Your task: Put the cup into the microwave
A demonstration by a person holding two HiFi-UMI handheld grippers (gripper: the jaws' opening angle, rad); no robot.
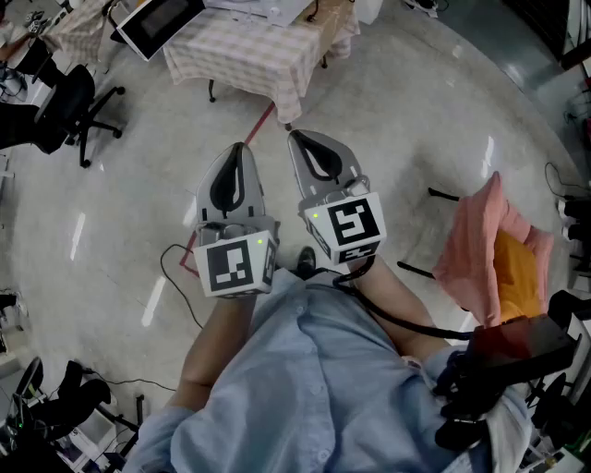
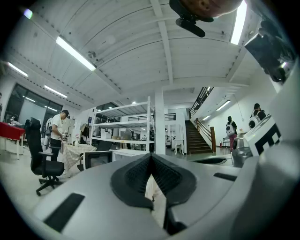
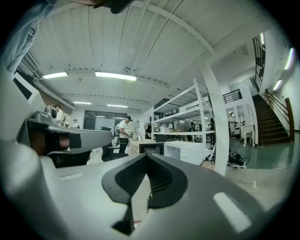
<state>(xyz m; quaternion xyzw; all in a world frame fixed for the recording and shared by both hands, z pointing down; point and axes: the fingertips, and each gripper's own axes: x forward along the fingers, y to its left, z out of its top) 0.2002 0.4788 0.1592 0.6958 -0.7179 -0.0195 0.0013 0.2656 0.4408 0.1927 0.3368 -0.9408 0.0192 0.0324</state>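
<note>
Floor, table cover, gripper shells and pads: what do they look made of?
Floor: polished concrete or epoxy by its look, glossy; ceiling lights mirror in it as streaks. Table cover: checked woven cloth, matte; hangs in folds. Shells of left gripper and right gripper: smooth grey, probably moulded plastic; black ribbed pads, likely rubber.

The microwave [image 1: 162, 23] and the cloth-covered table [image 1: 249, 51] run off the head view's top edge.

Head view: steeply down, close above left gripper [image 1: 240, 152], right gripper [image 1: 295, 139]. 2 gripper views: level, low, sharing distant shelving [image 2: 124, 124] [image 3: 187, 117].
</note>
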